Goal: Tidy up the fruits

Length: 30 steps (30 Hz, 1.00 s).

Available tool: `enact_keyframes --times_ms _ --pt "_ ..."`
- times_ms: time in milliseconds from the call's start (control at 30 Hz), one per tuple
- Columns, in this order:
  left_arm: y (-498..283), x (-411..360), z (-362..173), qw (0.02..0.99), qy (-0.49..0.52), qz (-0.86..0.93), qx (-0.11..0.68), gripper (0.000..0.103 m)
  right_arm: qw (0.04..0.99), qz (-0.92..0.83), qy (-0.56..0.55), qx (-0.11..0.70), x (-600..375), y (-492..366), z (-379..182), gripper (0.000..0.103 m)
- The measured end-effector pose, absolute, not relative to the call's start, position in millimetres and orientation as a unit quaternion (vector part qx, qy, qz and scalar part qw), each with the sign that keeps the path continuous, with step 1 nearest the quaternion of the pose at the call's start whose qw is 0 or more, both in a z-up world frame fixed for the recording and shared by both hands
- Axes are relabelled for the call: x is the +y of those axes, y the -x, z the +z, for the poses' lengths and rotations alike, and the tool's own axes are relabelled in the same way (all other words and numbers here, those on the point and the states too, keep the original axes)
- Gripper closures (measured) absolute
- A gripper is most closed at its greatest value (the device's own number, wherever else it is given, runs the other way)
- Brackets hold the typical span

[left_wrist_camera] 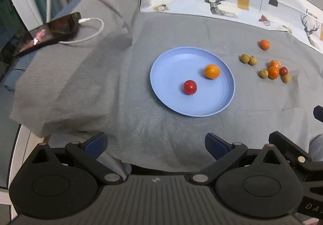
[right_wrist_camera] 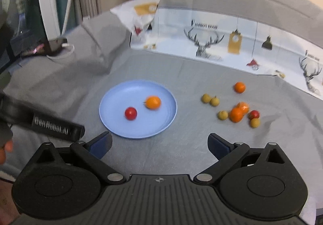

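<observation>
Two fruits, a red tomato [left_wrist_camera: 190,87] and an orange [left_wrist_camera: 212,71], sit on the blue plate [left_wrist_camera: 171,67], and with both jaws spread empty, the right gripper [right_wrist_camera: 159,144] should drop squarely over one loose fruit in the cluster [right_wrist_camera: 236,114] on the grey-clothed bench.

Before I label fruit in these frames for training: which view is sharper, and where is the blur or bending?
Left wrist view: sharper, blue plate crisp, deer-print cloth bowed by fisheye. Right wrist view: smeared throughout, loose fruit cluster soft-edged.
</observation>
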<state>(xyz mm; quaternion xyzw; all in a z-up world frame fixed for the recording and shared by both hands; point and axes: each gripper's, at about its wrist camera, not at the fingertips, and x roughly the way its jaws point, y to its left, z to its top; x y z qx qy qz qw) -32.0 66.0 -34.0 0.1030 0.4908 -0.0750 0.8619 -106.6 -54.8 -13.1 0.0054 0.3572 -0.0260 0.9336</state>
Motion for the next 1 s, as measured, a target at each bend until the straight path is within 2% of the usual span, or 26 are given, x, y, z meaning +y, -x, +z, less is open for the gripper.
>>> enact_keyframes --times_ms 567,1000 --pt "81 70 -5 0.882 -0.098 -0.087 0.453 0.000 0.956 -0.025 0.009 0.293 -42 156 16 0.001" --pt "77 73 -10 0.877 -0.096 -0.089 0.463 0.000 0.954 -0.025 0.007 0.297 -42 157 15 0.001"
